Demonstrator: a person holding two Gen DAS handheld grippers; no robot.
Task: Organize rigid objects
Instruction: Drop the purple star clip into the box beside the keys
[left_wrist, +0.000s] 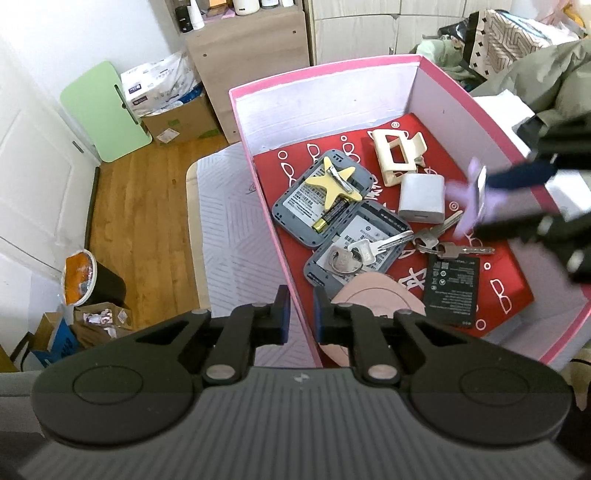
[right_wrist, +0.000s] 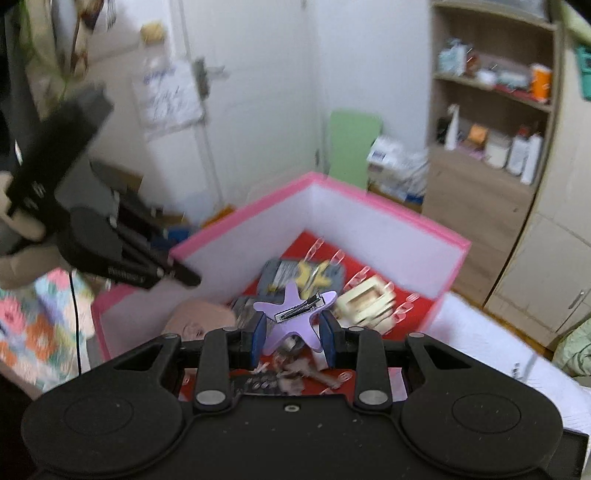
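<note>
Right wrist view is smeared with motion, so the pink box (right_wrist: 373, 206) and what lies on its red liner (right_wrist: 417, 314) blur together, and the keys below the fingers are hardly readable. From the left wrist view the box (left_wrist: 258, 177) sits sharp, though its near right corner is cut off by the frame and the pink round thing (left_wrist: 373, 299) is half hidden behind the left gripper (left_wrist: 300, 314). That gripper hovers above the box's near left wall, its fingers only a narrow gap apart with nothing between them. The right gripper (right_wrist: 291, 332) reaches in over the box's right side, level and pointing across it, closed on the purple star clip (right_wrist: 295, 314), held by its lower arms above the clutter; in the left view the clip (left_wrist: 472, 206) is a pale blur. Resting on the liner are two grey cases (left_wrist: 321, 195), a black battery pack (left_wrist: 452, 290), a white charger (left_wrist: 421, 197), a cream claw clip (left_wrist: 397, 157), a yellow star clip (left_wrist: 338, 181) on the farther case, and loose keys (left_wrist: 373, 247).
</note>
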